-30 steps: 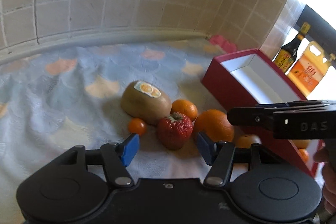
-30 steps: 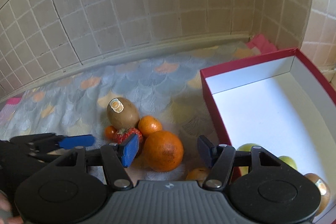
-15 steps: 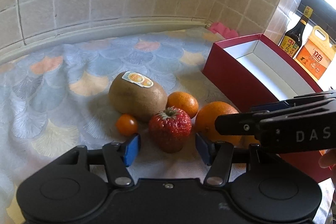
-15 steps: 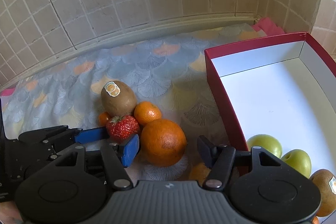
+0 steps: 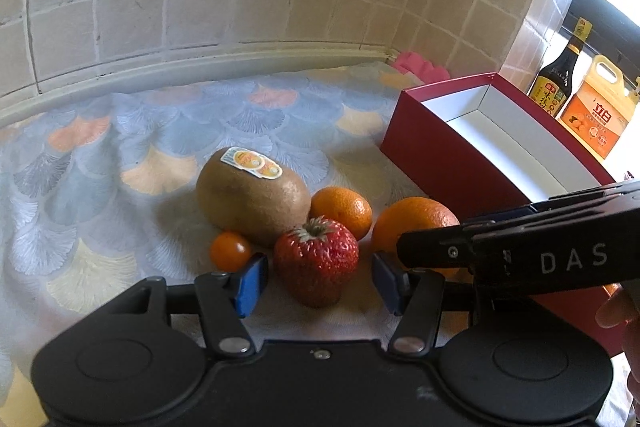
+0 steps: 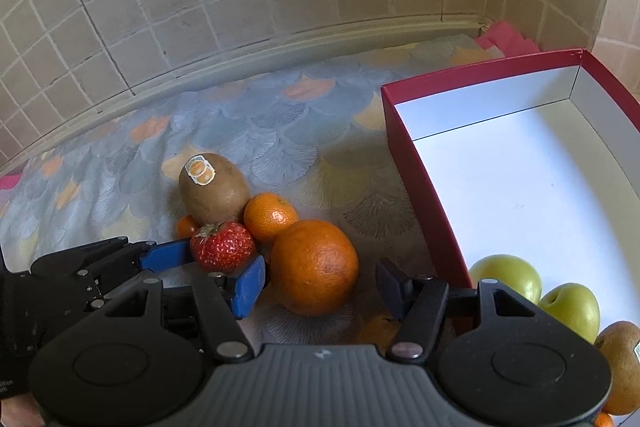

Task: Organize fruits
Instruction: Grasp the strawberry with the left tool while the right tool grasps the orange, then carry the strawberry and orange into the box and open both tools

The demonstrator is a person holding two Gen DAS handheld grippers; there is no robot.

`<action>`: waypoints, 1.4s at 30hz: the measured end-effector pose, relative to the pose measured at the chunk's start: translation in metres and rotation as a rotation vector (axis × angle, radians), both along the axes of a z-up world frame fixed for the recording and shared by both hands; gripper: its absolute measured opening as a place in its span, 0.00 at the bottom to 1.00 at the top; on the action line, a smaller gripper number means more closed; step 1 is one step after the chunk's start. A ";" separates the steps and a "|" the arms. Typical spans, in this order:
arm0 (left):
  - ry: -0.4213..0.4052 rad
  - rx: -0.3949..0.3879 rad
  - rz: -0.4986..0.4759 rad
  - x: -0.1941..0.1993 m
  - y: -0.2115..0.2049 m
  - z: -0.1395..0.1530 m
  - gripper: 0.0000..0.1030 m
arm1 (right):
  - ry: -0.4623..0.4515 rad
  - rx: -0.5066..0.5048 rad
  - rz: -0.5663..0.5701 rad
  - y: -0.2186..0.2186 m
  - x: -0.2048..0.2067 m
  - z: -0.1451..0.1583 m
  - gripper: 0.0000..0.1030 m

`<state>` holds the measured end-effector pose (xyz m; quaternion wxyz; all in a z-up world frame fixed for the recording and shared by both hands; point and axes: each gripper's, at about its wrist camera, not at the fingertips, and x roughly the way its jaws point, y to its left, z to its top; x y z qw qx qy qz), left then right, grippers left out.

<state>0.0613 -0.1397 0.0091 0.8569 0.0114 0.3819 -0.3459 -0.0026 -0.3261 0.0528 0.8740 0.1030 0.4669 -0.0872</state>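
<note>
Both grippers' jaws open: left gripper (image 5: 316,279) brackets strawberry (image 5: 316,263), right gripper (image 6: 320,287) brackets big orange (image 6: 315,267) w/ mandarin (image 6: 271,217) touching at 11 o'clock — closing could nudge neighbours rolling, or the tools clash.

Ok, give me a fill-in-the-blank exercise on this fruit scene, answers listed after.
1. The left gripper has its fingers open around the ____.
2. The right gripper is lined up on the big ____.
3. The kiwi on the cloth carries a ____ on top.
4. The red box already holds two green ____.

Missing words: strawberry; orange; sticker; apples
</note>
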 end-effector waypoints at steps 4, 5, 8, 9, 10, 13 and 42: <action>-0.014 0.024 -0.003 0.002 -0.003 -0.001 0.58 | -0.001 -0.027 0.000 0.003 0.005 -0.003 0.65; -0.026 0.038 -0.006 0.000 -0.005 -0.001 0.50 | 0.000 -0.033 -0.002 0.003 0.007 -0.003 0.66; -0.053 0.064 -0.018 -0.003 -0.005 -0.001 0.48 | 0.019 -0.051 -0.009 0.008 0.014 -0.004 0.66; -0.053 0.064 -0.017 -0.004 -0.004 -0.001 0.48 | 0.025 -0.057 -0.007 0.009 0.016 -0.004 0.66; -0.050 0.061 -0.015 -0.005 -0.002 0.000 0.48 | 0.031 -0.064 -0.004 0.011 0.017 -0.005 0.65; -0.046 0.053 -0.013 -0.008 0.003 0.001 0.48 | 0.042 -0.053 0.013 0.015 0.019 -0.006 0.53; -0.340 -0.219 -0.328 -0.019 -0.109 0.172 0.47 | -0.366 -0.226 -0.343 -0.115 -0.093 0.151 0.51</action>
